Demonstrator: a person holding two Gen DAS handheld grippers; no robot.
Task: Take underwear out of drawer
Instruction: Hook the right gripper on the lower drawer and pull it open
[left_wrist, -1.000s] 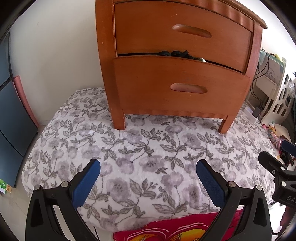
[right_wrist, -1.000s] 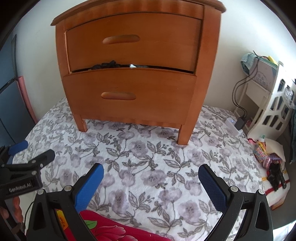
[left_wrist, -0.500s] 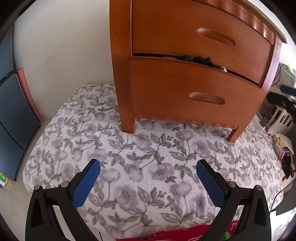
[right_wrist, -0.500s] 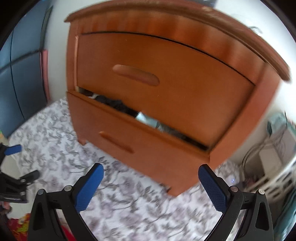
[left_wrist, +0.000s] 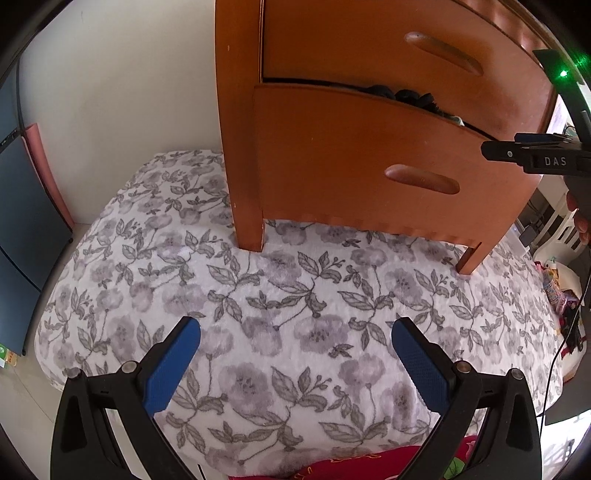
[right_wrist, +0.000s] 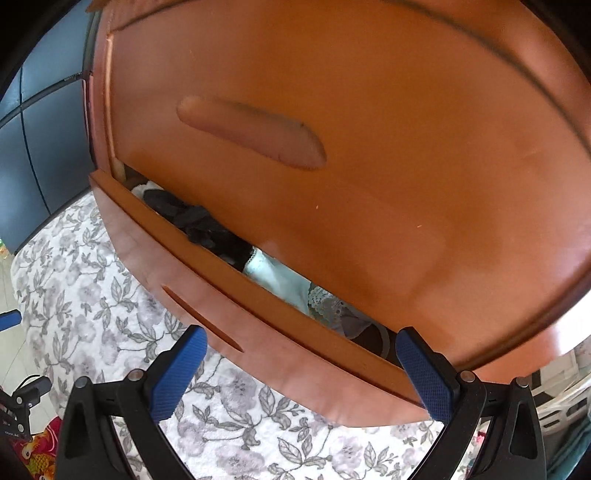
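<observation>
Underwear (right_wrist: 207, 229) lying in the lower drawer (right_wrist: 258, 332) of a wooden nightstand (left_wrist: 369, 122), visible only through the narrow slot where that drawer stands slightly pulled out: dark pieces toward the left of the gap, a pale mint piece (right_wrist: 280, 277) with a lace edge further right. Strung out along the slot, so long axis left to right, following the drawer front.

Nearest in each wrist view, blue-padded jaws spread wide and holding nothing. Right gripper (right_wrist: 301, 373) close up against the drawer front, the slot just beyond and above the fingertips, pale garment almost straight ahead; clearly the nearer of the two. Left gripper (left_wrist: 295, 365) well back, hovering over the floral bedspread (left_wrist: 295, 295) on which the nightstand stands, with drawer and dark fabric (left_wrist: 406, 96) far ahead and up to the right.

Gap probably too narrow for an easy reach, so likely first a pull on the recessed handle (left_wrist: 421, 179) of the lower drawer, or a pinch at fabric peeking over the edge. Upper drawer (right_wrist: 332, 129) shut, overhanging the slot from above. Beyond, white wall and dark panels at far left.
</observation>
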